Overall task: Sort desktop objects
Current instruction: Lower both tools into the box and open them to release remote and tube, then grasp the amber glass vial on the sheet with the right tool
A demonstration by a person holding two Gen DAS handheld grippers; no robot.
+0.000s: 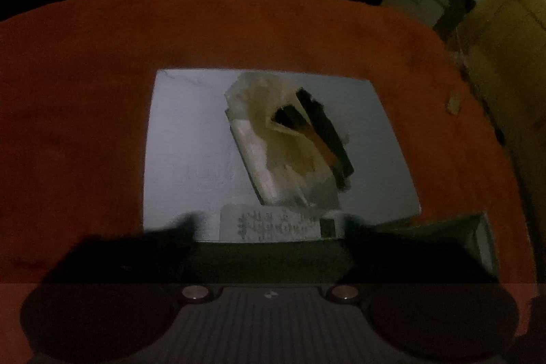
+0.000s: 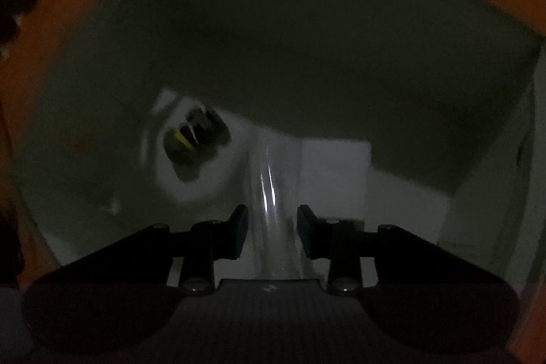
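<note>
Orange cloth covers the tabletop (image 1: 85, 91), where a pale sheet (image 1: 191, 139) gathers sorted things — a crumpled bag (image 1: 290, 139) and a printed card (image 1: 273, 224). The left gripper (image 1: 269, 227) stands wide, holding nothing. The right gripper (image 2: 272, 232) straddles a clear tube (image 2: 274, 210) inside a grey bin (image 2: 307, 33), jaws slightly apart — probably releasing it there.

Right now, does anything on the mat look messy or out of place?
Yes. A crumpled pale bag lies slanted across the middle of the grey mat, gaping open, with dark items poking out. The dim, blurred picture hides whether it is torn.
</note>
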